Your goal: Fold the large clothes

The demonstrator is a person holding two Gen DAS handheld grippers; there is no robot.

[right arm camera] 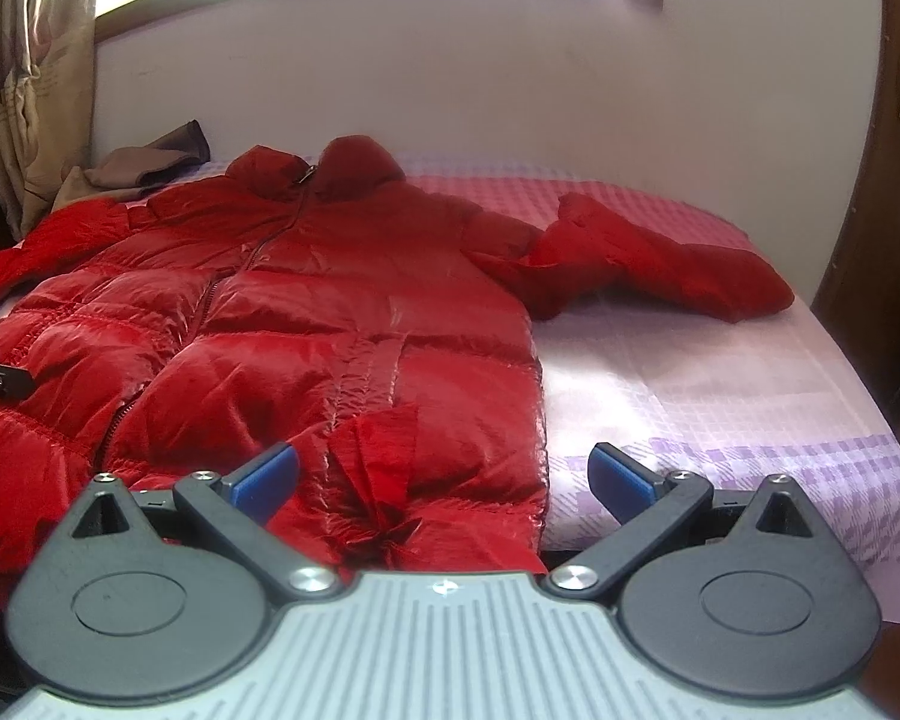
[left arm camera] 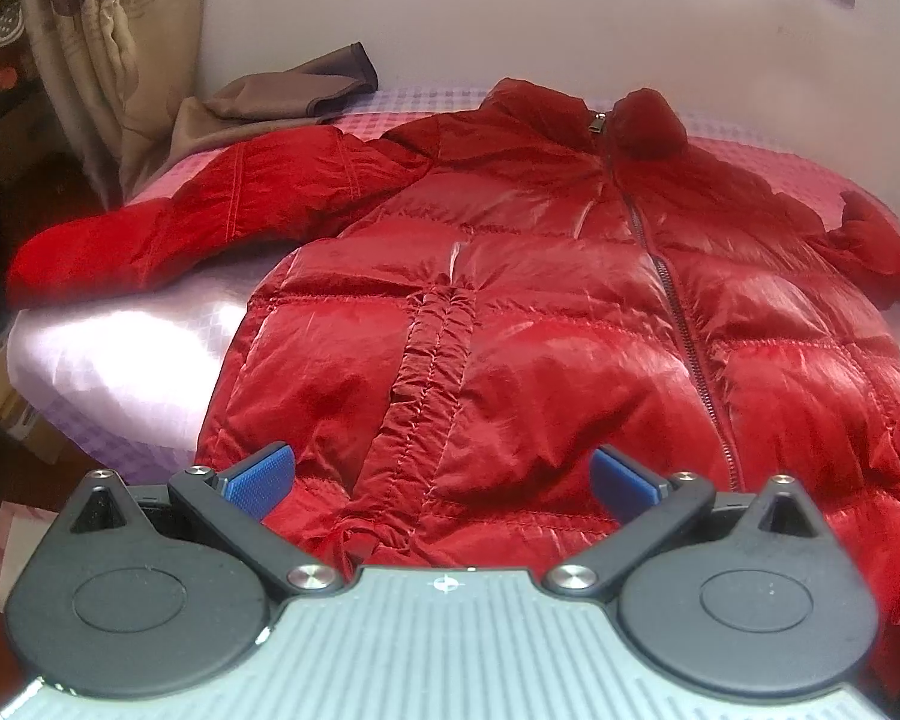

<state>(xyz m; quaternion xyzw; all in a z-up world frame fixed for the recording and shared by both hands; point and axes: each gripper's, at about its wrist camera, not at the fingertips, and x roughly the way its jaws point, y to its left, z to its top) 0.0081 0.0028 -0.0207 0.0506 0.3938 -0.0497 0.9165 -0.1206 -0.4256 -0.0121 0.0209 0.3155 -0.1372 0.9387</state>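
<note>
Jacket (left arm camera: 510, 312) is a shiny red puffer, lying front-up and zipped on the bed (left arm camera: 120, 360), filling the middle and right of the left wrist view. Collar sits at the top centre of that frame, hem runs down to the bottom edge behind the left gripper (left arm camera: 441, 480). One sleeve (left arm camera: 180, 222) stretches out to the left of the frame, cuff near the bed's edge. In the right wrist view the other sleeve (right arm camera: 648, 264) is flung out to the right, bent, resting on the pink checked sheet.

Left gripper hangs over the hem, blue pads (left arm camera: 258, 480) wide apart, nothing between them. Right gripper (right arm camera: 444, 477) is spread wide too, over the jacket's hem corner, one pad above red fabric and the other above bare sheet. Can't tell if either touches the cloth.

Brown cloth (left arm camera: 282, 96) is bunched at the upper left near the curtain (left arm camera: 90, 30). Door (right arm camera: 888, 210) along the right edge of the right wrist view.
</note>
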